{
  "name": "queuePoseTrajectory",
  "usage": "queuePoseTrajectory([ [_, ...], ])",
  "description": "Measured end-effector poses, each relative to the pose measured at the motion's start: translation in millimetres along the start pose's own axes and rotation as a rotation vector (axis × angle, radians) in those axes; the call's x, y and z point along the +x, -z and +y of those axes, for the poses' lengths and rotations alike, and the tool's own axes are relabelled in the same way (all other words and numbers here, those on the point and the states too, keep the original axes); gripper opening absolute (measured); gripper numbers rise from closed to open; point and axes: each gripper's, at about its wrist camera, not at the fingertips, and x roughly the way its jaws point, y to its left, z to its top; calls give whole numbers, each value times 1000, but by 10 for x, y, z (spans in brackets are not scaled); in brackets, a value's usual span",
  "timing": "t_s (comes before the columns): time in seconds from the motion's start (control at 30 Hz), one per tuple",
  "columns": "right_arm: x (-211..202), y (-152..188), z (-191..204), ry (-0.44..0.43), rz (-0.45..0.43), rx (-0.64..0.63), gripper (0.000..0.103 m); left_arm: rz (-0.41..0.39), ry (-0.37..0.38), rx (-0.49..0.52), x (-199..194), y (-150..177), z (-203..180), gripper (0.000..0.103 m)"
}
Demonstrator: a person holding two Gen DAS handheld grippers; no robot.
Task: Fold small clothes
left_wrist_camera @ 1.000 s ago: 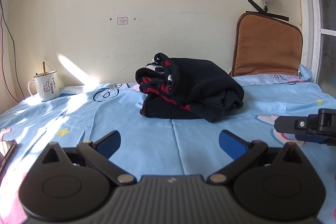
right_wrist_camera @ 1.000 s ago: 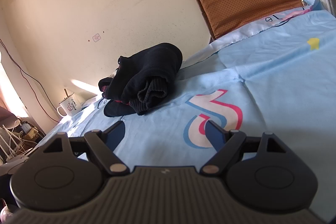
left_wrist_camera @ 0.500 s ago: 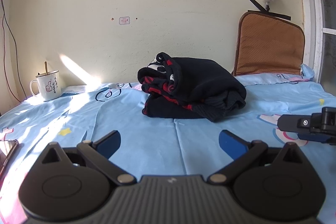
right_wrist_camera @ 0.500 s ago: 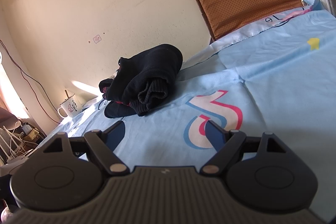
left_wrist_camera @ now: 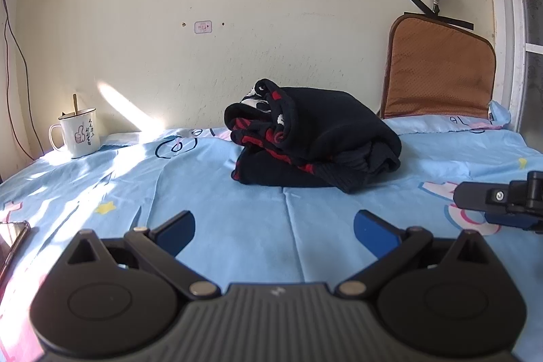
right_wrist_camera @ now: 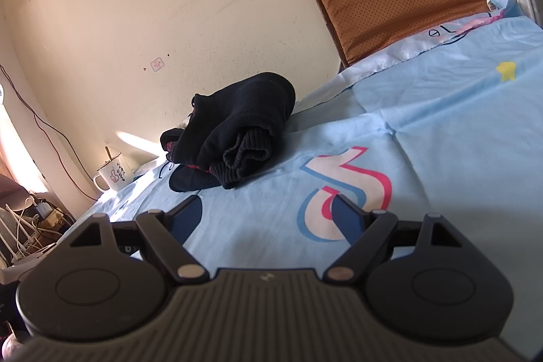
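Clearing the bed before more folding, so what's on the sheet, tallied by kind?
Folded dark garment bundle: 1
White mug: 1
Phone at the left edge: 1
Brown cushion propped against the wall: 1
Total: 4

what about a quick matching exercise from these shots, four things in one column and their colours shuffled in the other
Things:
1. mug
2. bundled garment
3. cushion
4. bedsheet

Colours:
A. light blue with printed shapes
B. black with red pattern
C. white
D. orange-brown

Pairs: 1-C, 2-B, 3-D, 4-A
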Motion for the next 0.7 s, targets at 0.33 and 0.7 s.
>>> queuePoseTrajectory([
  [0.33, 0, 5, -2, -1, -1, 0, 86, 15, 6, 0, 13, -5, 6, 103],
  [0.7, -3, 2, -2, -2, -3, 2, 86, 29, 16, -4, 36, -4, 26, 103],
])
